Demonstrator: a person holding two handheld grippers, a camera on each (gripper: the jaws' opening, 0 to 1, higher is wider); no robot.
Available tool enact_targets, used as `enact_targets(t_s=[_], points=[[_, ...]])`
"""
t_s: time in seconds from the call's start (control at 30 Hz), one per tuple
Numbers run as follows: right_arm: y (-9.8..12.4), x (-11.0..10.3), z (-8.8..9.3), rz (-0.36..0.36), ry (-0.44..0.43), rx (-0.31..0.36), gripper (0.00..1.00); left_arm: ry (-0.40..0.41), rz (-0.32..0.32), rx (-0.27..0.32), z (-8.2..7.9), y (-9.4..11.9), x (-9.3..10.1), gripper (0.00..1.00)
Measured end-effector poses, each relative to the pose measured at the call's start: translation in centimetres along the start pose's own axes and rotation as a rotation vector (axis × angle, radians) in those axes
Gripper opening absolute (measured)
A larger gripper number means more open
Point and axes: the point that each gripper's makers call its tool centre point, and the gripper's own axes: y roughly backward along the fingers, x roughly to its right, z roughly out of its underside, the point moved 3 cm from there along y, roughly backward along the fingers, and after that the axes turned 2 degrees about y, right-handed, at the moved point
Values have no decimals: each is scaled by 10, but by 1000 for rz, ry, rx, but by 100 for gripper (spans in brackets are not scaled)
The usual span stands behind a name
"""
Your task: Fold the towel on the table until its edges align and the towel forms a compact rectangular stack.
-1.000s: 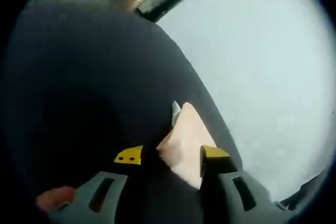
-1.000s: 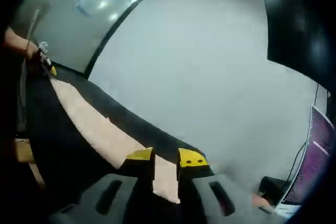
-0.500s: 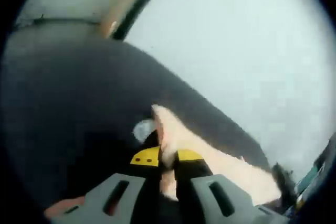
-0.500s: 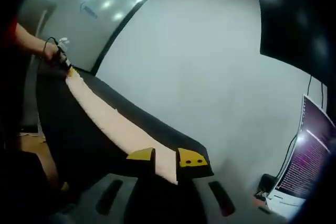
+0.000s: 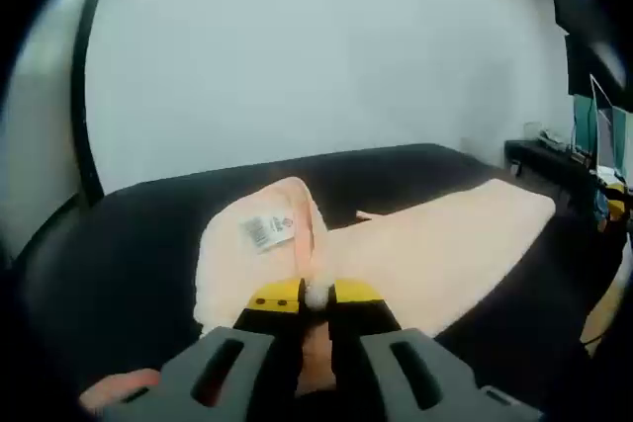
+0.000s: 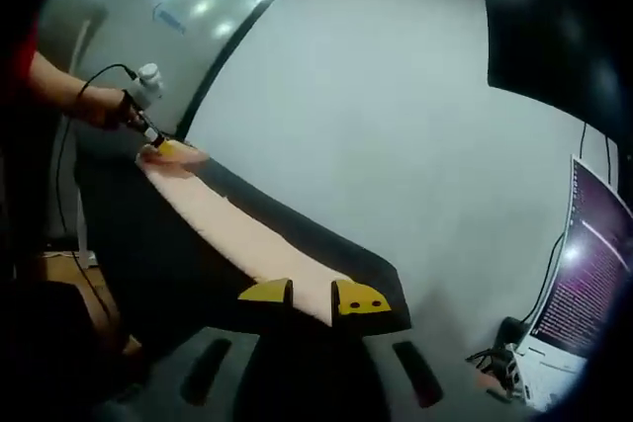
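- The peach towel (image 5: 415, 254) lay stretched along the black table (image 5: 129, 234), one end lifted and curled over so its white label (image 5: 267, 231) faced up.
- The left gripper (image 5: 316, 294) had its yellow-tipped jaws pinched narrow on that raised end of the towel.
- In the right gripper view, the towel (image 6: 237, 239) ran as a long strip across the table (image 6: 129, 244) toward the person's hand (image 6: 99, 106) holding the left gripper (image 6: 158, 145) at the far end.
- The right gripper (image 6: 312, 295) had its jaws close together, gripping the near end of the towel.
- A lit screen (image 6: 579, 294) stood off at the right by the pale wall (image 6: 396, 126).
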Motion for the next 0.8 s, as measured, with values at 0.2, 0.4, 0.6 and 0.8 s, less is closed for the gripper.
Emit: enact_targets(t_s=[0.2, 0.4, 0.6, 0.8], points=[[3, 0, 3, 0, -5, -8, 13, -216, 2, -56, 13, -7, 31, 13], [3, 0, 2, 3, -12, 2, 13, -299, 29, -58, 12, -6, 57, 13], [0, -5, 2, -8, -17, 3, 13, -306, 74, -73, 13, -16, 71, 13], [-1, -8, 3, -16, -15, -5, 13, -256, 200, -151, 27, -1, 97, 33]])
